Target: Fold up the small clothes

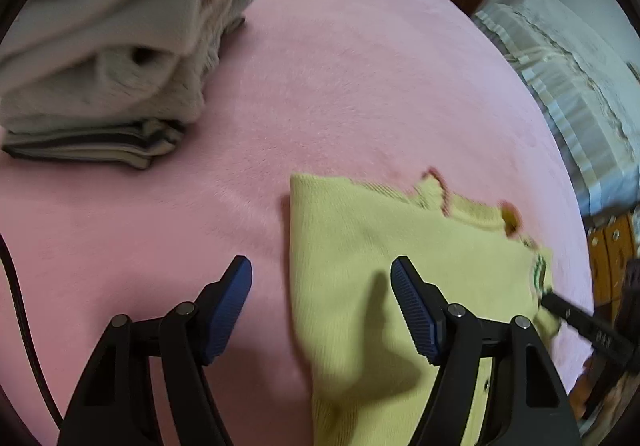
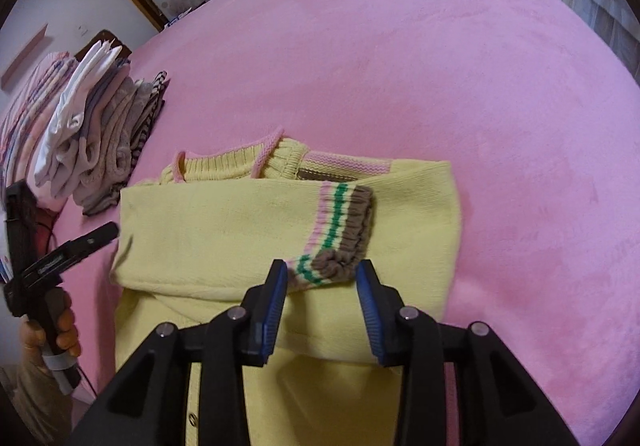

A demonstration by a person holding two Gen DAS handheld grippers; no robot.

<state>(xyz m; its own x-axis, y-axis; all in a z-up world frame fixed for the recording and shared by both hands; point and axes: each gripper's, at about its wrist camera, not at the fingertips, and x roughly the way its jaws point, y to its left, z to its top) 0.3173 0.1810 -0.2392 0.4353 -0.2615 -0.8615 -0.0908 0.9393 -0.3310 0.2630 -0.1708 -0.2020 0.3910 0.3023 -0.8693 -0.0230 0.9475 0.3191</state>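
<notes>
Your right hand-held gripper (image 2: pixel 322 278) stands partly open, its blue pads either side of the striped cuff (image 2: pixel 340 242) without pressing it; nothing is held. Your left hand-held gripper (image 1: pixel 322 286) is spread wide and empty over the left edge of the yellow sweater (image 2: pixel 240 230), one pad above bare blanket. The sweater lies flat on the pink bed (image 2: pixel 460 65), sleeve folded across its body, collar at 12 o'clock. At 10 o'clock from it, well apart, sits a stack of folded clothes (image 2: pixel 96 141).
</notes>
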